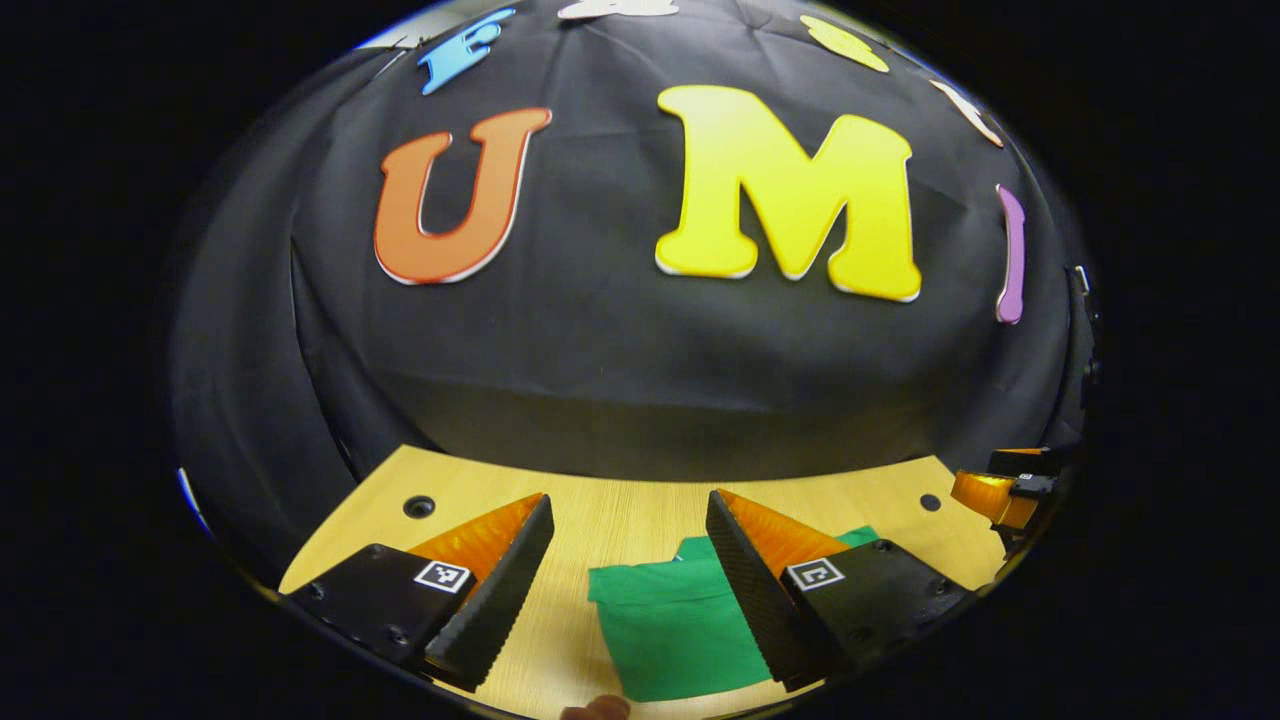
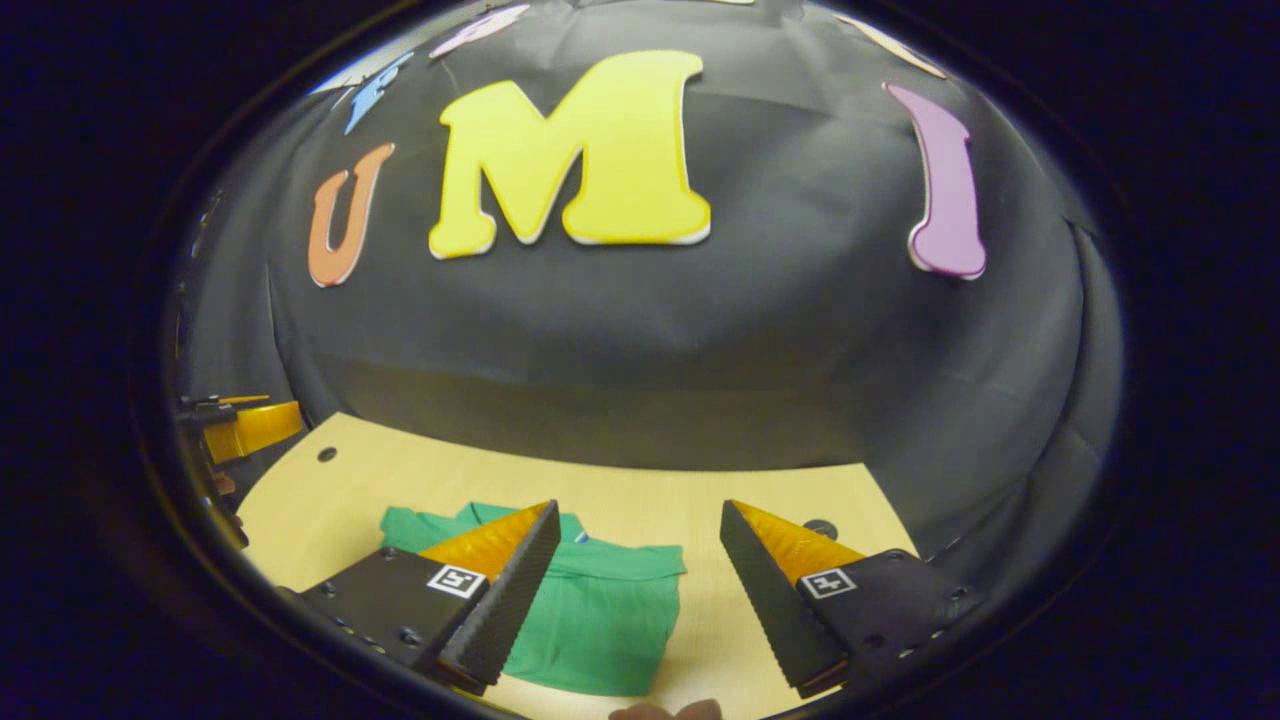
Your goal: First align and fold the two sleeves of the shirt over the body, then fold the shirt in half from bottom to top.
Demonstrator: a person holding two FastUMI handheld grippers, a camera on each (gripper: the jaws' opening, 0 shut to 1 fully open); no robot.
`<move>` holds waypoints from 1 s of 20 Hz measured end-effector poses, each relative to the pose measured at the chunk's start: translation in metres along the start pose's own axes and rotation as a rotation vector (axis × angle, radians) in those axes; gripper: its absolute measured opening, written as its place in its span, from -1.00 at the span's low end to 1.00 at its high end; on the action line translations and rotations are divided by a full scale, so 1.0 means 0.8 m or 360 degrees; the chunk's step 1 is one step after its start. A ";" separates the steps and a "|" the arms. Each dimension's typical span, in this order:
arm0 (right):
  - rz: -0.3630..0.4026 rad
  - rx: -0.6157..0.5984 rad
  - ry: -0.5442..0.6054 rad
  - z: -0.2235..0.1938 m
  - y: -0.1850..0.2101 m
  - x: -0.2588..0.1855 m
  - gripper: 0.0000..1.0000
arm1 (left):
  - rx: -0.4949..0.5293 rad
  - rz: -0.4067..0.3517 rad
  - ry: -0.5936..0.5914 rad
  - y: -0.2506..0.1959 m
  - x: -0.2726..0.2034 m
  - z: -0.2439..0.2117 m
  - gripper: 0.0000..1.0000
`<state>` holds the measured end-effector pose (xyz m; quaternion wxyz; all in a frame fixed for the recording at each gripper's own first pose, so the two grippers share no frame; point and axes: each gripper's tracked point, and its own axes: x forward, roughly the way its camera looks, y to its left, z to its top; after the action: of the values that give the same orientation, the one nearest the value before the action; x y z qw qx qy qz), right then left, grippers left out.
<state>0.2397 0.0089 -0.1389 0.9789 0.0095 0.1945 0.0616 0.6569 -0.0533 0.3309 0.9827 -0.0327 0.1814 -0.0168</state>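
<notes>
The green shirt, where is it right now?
The green shirt lies on the wooden table, near its front edge. In the left gripper view it is below the open left tool; in the right gripper view it sits lower left, under the open right tool.

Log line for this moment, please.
shirt: folded compact, flat on table | left gripper: open, above shirt | right gripper: open, above shirt

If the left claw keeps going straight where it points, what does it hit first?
Probably bare table beyond the green shirt, then the booth wall; the left claw hangs open above both. Depth is unclear.
</notes>
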 end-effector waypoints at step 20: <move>-0.0068 -0.0019 -0.0618 0.120 0.042 -0.324 0.94 | 0.0084 -0.0030 -0.0496 -0.070 -0.311 0.146 0.94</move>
<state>0.0348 0.0108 0.0493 0.9992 0.0114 0.0019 0.0389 0.4655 -0.0911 0.5318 0.9993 -0.0106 0.0260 -0.0254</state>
